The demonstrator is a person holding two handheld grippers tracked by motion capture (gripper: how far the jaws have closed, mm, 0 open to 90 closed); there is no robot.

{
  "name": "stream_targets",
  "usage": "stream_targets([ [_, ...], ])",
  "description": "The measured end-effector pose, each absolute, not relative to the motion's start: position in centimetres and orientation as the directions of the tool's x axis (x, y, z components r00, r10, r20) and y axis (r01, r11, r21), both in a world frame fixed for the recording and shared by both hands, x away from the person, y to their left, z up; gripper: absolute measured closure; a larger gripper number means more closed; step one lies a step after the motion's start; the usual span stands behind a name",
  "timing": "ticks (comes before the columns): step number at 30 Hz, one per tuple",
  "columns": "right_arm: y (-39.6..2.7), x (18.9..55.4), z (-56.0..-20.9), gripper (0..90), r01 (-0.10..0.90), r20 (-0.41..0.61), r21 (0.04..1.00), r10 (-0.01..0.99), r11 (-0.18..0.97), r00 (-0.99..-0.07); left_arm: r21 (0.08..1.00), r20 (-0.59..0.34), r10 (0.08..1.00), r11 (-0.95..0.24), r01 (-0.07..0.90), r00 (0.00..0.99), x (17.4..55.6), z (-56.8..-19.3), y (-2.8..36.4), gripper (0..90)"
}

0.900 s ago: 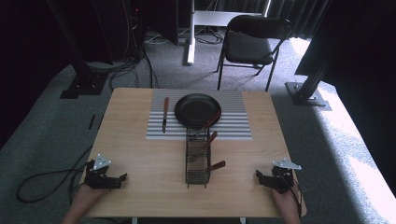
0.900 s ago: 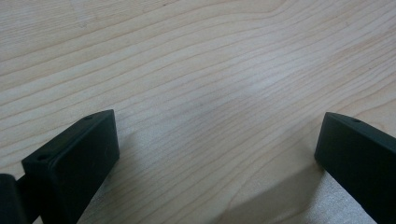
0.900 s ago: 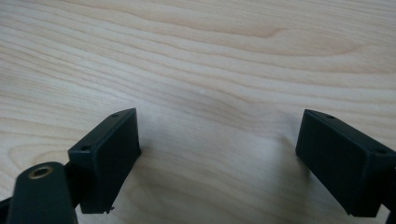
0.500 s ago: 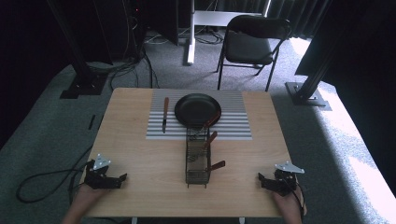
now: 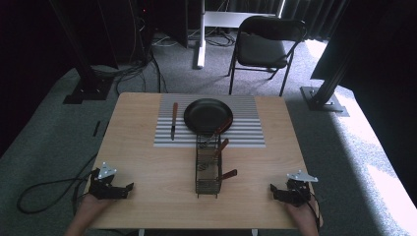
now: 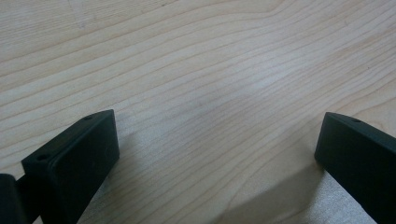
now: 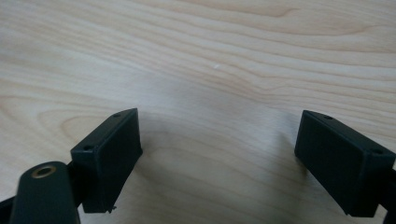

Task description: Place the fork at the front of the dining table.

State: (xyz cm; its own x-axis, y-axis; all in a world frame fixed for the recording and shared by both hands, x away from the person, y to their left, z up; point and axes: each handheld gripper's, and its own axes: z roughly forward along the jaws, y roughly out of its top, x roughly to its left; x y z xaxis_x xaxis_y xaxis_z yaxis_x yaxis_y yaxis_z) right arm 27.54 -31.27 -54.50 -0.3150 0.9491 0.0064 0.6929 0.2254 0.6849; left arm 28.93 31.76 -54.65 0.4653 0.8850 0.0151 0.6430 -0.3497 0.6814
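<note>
Spanning most of the high view, a pale wooden bench (image 5: 147, 147), long edge toward the person. Lying on it at twelve o'clock, a grey-and-white striped mat (image 5: 246, 132), carrying a round black pan (image 5: 206, 114) at its middle and a brown-handled knife (image 5: 173, 120) just beside the pan at nine o'clock. Standing at the bench centre, touching the mat's near edge, a dark wire basket (image 5: 208, 169) with brown utensil handles (image 5: 227, 174) poking out toward two o'clock. Resting at seven o'clock near the bench corner, well apart from the basket, the left tool (image 5: 129, 187), released, jaws wide over bare wood and nothing between them. Resting at five o'clock, likewise well apart from the basket, the right tool (image 5: 274, 189), released too, jaws spread with only woodgrain in the gap.
</note>
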Motion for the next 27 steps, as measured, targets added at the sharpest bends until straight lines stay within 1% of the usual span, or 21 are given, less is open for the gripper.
stream_targets([
  [8,-29.8,27.1,-53.8,15.1,0.695,0.043,0.678,0.930,0.241,-0.364,0.681,0.015,0.885,-0.350,0.643,0.466,28.9,-54.6,31.8,0.0],
  [16,-27.7,26.0,-51.4,15.3,0.664,0.104,0.705,0.891,0.247,-0.442,0.681,0.015,0.885,-0.350,0.643,0.466,28.9,-54.6,31.8,0.0],
  [24,-25.4,25.2,-49.3,15.8,0.626,0.130,0.733,0.849,0.265,-0.512,0.681,0.015,0.885,-0.350,0.643,0.466,28.9,-54.6,31.8,0.0],
  [27,-24.2,24.8,-48.2,15.8,0.602,0.135,0.747,0.823,0.281,-0.551,0.681,0.016,0.885,-0.350,0.643,0.466,28.9,-54.6,31.8,0.0],
])
